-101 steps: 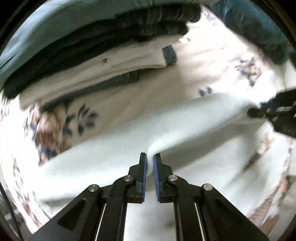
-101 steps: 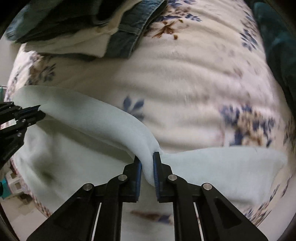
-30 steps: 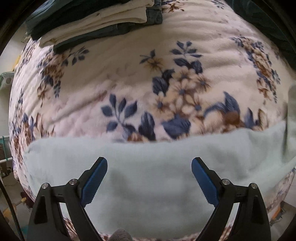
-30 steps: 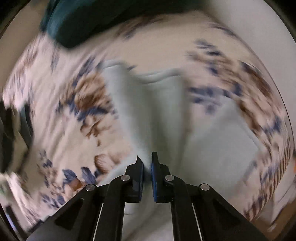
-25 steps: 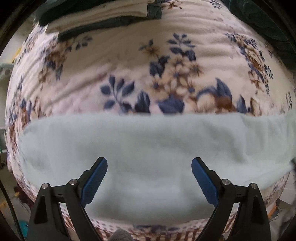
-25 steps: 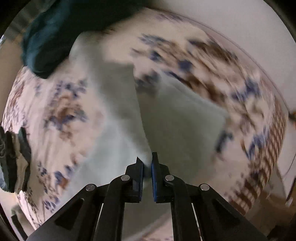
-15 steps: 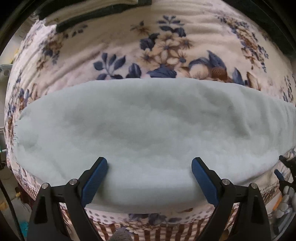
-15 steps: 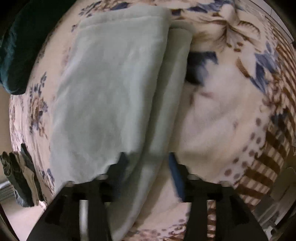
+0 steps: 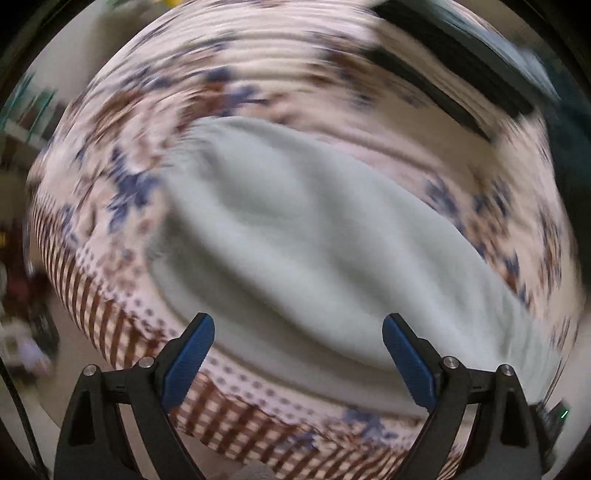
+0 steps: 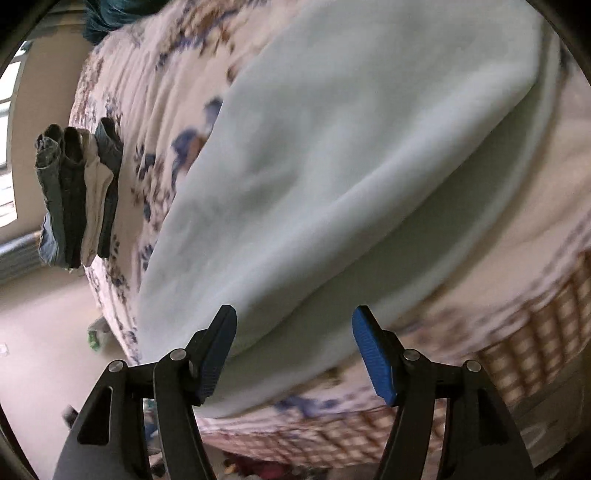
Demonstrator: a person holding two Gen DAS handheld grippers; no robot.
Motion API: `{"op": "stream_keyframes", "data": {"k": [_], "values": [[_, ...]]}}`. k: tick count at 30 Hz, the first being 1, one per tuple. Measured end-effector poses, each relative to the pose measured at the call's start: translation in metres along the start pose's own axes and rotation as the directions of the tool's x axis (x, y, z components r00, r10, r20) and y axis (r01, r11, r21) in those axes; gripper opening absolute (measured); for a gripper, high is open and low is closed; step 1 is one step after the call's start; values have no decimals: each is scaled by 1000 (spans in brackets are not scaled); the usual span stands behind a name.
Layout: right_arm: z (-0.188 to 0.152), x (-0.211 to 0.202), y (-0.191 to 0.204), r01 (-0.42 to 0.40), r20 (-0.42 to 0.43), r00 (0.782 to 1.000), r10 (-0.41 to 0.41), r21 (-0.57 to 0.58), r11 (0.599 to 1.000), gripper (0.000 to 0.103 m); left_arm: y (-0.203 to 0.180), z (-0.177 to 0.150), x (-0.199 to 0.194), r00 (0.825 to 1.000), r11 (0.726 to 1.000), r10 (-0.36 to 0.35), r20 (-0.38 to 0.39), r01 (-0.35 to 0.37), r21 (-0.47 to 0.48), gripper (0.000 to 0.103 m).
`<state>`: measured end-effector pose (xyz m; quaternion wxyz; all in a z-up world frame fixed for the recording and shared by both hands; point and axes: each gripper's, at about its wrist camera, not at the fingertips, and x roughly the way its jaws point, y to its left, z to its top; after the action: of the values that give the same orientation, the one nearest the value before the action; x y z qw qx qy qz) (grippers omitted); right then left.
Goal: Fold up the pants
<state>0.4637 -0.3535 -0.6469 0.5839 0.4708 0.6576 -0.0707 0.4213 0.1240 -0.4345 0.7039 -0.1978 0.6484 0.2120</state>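
The pale mint fleece pants point(image 9: 314, 240) lie folded lengthwise as a long band on the floral blanket point(image 9: 258, 66). In the right wrist view the pants point(image 10: 332, 155) show two layers, the top layer set back from the lower edge. My left gripper point(image 9: 297, 343) is open and empty, hovering over the near edge of the pants. My right gripper point(image 10: 293, 332) is open and empty, with its jaws on either side of one end of the pants. The left wrist view is blurred by motion.
A stack of folded jeans and light clothes point(image 10: 79, 195) sits at the far side of the bed, also in the left wrist view point(image 9: 461, 66). A dark teal cloth point(image 10: 107, 18) lies at one corner. The blanket's brown checked border point(image 10: 535, 332) hangs over the bed edge.
The right gripper, shut on the pants a second ago, has let go and opened. The left gripper stays open and its view has swung round. The pants now lie flat, folded.
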Motion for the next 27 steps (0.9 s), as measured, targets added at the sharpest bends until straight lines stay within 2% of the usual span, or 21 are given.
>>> {"op": "stream_keyframes", "data": {"k": [2, 5, 9, 10, 11, 12, 13, 14, 15, 16, 19, 22, 24, 27], "values": [[-9, 18, 10, -21, -15, 1000, 22, 50, 999, 68, 32, 17, 7, 1000, 997, -12, -9, 12, -76, 93], [-12, 34, 16, -50, -10, 999, 51, 124, 991, 68, 74, 44, 28, 997, 977, -71, -26, 64, -202, 93], [-13, 53, 31, -68, 44, 997, 62, 154, 986, 68, 104, 75, 78, 986, 947, -135, -95, 100, -305, 93], [-13, 58, 36, -64, 53, 997, 57, 149, 987, 68, 108, 80, 94, 980, 938, -170, -106, 128, -322, 91], [-11, 61, 38, -62, 58, 997, 54, 145, 987, 68, 109, 82, 101, 977, 936, -180, -111, 136, -326, 83], [-11, 65, 39, -60, 63, 997, 52, 144, 988, 68, 110, 83, 108, 978, 935, -181, -100, 139, -325, 57], [-10, 67, 40, -68, 75, 995, 58, 141, 988, 60, 108, 82, 109, 975, 934, -206, -80, 172, -312, 26], [-9, 64, 37, -71, 87, 994, 60, 137, 988, 48, 105, 82, 108, 973, 936, -221, -71, 191, -294, 18], [-9, 65, 39, -57, 95, 994, 45, 127, 990, 19, 98, 78, 99, 979, 951, -199, -42, 183, -248, 13], [-11, 64, 42, -40, 105, 994, 28, 115, 993, 11, 93, 74, 86, 983, 961, -183, -3, 178, -211, 9], [-16, 46, 48, -41, 141, 990, 28, 93, 995, 10, 87, 57, 43, 978, 966, -197, 75, 207, -153, 8], [-31, 15, 60, -42, 169, 985, 34, 46, 998, 9, 101, 43, 10, 968, 958, -231, 102, 245, -149, 8], [-41, -3, 62, -27, 181, 983, 23, 17, 1000, 9, 116, 34, 2, 966, 954, -242, 89, 254, -160, 8], [-49, -12, 57, 1, 155, 988, 3, -20, 1000, 9, 139, 22, 20, 977, 963, -209, 34, 212, -168, 9]]}}
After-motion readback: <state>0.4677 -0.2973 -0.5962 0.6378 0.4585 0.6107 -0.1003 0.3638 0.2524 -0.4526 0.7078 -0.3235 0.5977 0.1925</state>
